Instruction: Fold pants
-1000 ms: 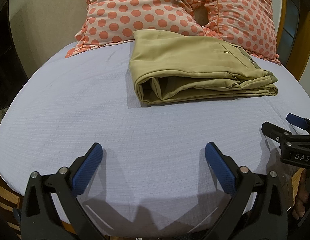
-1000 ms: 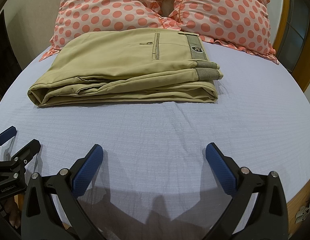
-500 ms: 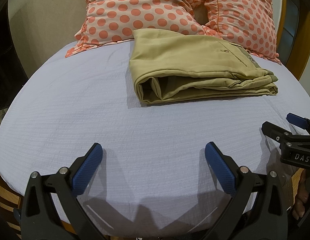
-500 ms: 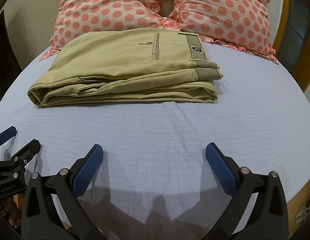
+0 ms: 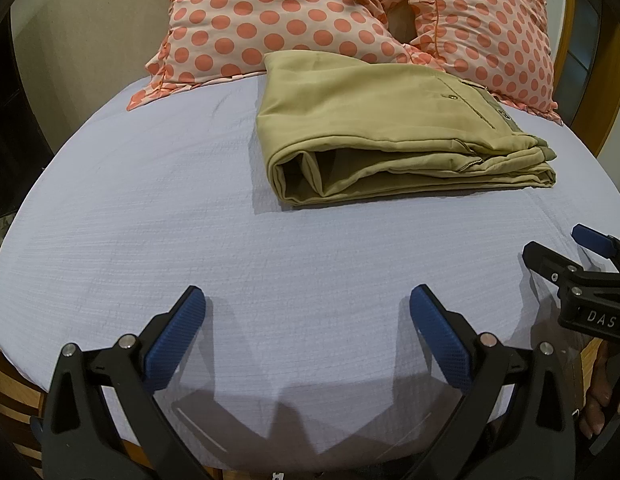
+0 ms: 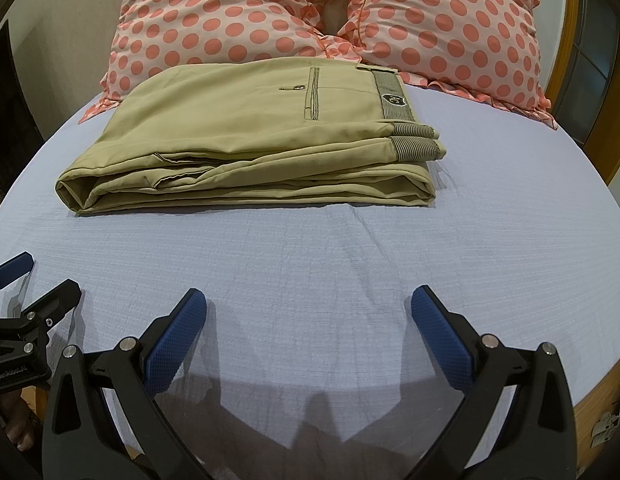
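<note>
The khaki pants (image 5: 382, 128) lie folded in a flat stack at the far side of the bed, in front of the pillows; in the right wrist view the pants (image 6: 245, 140) show a back pocket and striped waistband on top. My left gripper (image 5: 305, 312) is open and empty, low over the near edge of the bed, well short of the pants. My right gripper (image 6: 307, 312) is open and empty too, beside the left one. Each gripper shows at the edge of the other's view: the right gripper (image 5: 566, 252), the left gripper (image 6: 33, 280).
The bed carries a pale lavender sheet (image 5: 189, 216). Two pink pillows with orange dots (image 6: 269, 12) lean at the head, just behind the pants. A wooden bed frame (image 5: 602, 96) rises at the right. The bed's near edge lies under my grippers.
</note>
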A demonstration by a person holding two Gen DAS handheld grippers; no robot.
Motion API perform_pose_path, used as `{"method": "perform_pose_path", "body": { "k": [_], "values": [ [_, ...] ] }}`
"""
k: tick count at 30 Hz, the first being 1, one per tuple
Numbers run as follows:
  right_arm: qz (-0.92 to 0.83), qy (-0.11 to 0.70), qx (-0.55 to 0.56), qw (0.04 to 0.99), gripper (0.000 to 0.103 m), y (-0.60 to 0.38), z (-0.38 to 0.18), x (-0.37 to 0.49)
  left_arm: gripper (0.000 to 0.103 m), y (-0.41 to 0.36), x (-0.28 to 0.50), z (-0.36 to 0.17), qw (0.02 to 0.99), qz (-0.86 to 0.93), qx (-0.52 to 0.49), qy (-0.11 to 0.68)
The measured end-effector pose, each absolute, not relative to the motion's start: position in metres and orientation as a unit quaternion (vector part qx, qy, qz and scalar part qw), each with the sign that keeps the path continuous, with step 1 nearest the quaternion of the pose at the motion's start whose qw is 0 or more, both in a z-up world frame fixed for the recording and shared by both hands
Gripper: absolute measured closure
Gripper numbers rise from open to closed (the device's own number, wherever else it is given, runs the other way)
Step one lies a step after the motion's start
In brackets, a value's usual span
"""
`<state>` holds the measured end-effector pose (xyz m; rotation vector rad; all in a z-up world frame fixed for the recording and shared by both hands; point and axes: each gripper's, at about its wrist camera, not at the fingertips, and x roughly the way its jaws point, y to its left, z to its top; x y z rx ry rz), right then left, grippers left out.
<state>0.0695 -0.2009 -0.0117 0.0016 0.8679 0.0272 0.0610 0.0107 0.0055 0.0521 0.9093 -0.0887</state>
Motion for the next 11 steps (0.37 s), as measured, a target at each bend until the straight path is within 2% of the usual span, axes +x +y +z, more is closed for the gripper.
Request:
{"method": "perform_pose_path", "body": {
  "k": [11],
  "values": [
    [0.013, 0.420, 0.001, 0.907, 0.001, -0.2012, -0.0117, 0.0695, 0.002, 0.0082, 0.0605, 0.0049, 0.896, -0.042, 0.025, 0.440]
  ]
}}
